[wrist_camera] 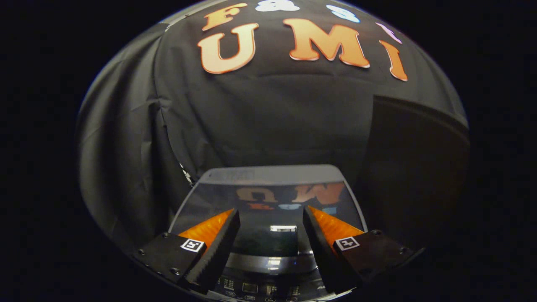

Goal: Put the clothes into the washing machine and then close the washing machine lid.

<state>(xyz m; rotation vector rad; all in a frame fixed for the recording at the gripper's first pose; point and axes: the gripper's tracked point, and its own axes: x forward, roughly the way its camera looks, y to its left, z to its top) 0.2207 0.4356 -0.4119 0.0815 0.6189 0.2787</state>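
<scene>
The washing machine (268, 175) stands just below and ahead of my fingers, with a grey top and a dark glass lid (268, 241) lying flat and shut; the glass mirrors the booth wall. Its control panel (251, 288) with small buttons runs along the near edge, under the finger bases. My gripper (270, 210) hovers over the lid, open, with nothing between the two black fingers (218, 247), which have orange sides. Whether the fingers touch the lid cannot be told.
Black cloth hangs close behind and to the left of the machine. A tall dark flat panel (415, 167) stands upright just right of the machine, close to the right finger.
</scene>
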